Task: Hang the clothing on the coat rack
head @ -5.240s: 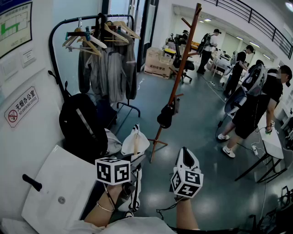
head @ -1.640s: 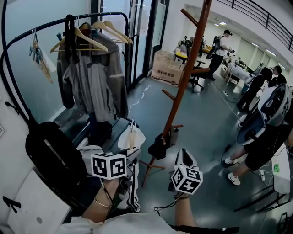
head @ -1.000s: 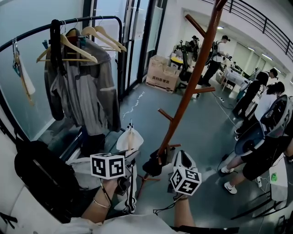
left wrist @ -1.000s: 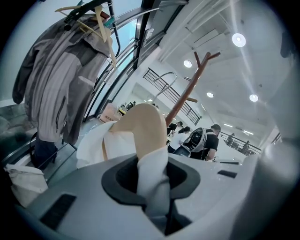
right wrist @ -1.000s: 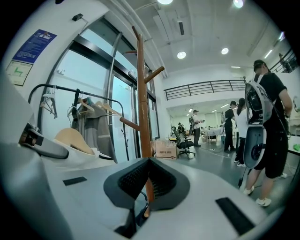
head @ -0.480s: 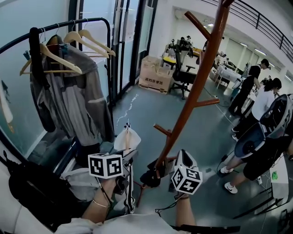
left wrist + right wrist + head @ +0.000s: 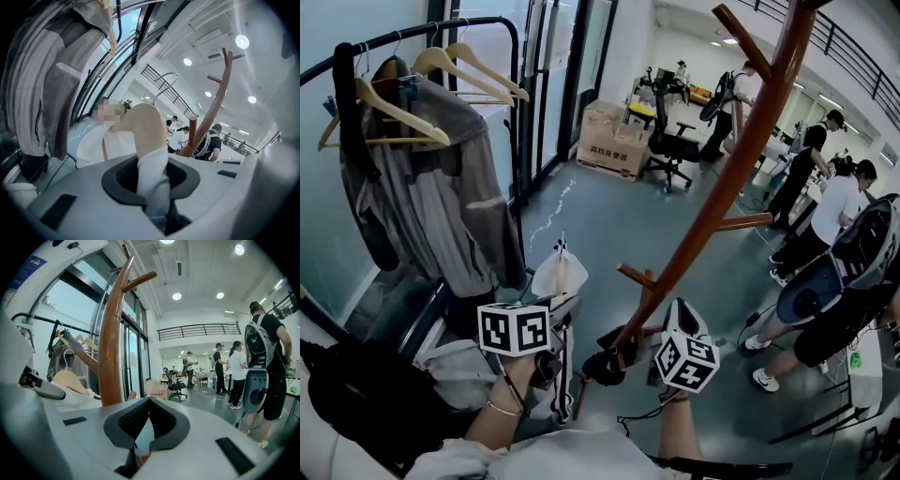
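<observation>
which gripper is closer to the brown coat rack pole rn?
Right. The right gripper sits just right of the coat rack pole, close beside it; the left gripper is farther off on its left.

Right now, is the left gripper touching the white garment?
Touching. The left gripper view shows the left gripper closed on a fold of the white garment.

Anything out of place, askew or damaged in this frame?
Nothing stands out. The white garment sits on its wooden hanger, its fabric bunched between the jaws of the left gripper. The coat rack leans across the head view, but that looks like lens distortion. No spill or damage shows.
</observation>
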The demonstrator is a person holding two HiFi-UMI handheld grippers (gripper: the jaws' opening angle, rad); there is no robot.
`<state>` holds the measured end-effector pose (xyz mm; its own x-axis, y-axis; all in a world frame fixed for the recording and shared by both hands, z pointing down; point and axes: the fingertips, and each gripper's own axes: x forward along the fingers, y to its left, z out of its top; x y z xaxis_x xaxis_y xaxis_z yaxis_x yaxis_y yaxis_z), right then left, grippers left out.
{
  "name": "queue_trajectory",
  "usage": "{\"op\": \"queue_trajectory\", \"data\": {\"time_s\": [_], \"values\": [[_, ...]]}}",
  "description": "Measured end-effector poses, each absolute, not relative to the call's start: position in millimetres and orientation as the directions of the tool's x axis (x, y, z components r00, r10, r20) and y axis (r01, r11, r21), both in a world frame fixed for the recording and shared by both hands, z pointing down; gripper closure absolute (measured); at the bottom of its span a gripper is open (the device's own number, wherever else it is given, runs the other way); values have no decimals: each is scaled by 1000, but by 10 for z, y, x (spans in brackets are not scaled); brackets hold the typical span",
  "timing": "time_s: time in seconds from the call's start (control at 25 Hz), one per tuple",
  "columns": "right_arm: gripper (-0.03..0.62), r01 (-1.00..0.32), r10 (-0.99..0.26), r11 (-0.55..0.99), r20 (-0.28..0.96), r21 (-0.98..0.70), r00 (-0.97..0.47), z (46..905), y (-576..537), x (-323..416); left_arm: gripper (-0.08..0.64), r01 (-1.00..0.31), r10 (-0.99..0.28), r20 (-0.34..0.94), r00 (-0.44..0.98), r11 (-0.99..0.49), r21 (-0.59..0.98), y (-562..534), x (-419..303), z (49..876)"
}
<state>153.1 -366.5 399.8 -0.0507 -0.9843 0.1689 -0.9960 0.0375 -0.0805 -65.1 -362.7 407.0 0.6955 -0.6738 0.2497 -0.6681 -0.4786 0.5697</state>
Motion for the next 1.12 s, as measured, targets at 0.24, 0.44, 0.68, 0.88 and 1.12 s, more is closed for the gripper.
{"op": "queue_trajectory", "data": {"time_s": [0.24,0.44,0.68,0.88,1.12], "values": [[569,-996,-987,38,152,-82,-50,3947,-3743,1647,463,-680,-681,259,685,-470,564,-3690,-601,4118],[569,-992,-982,79,162,-96,-94,3947,-3859,1659,465,-700,-707,274,652,-422,576,-3619,-600,4138],[569,-988,-982,87,155,-126,-106,3899,-3936,1764,465,-713,-720,286,633,-398,577,-3466,-582,4065],[569,-983,-971,127,186,-133,-151,4066,-3882,1651,466,-749,-733,340,589,-337,570,-3371,-637,4262],[569,-981,-969,136,189,-140,-162,4040,-3857,1723,466,-755,-736,340,585,-342,559,-3319,-561,4217]]}}
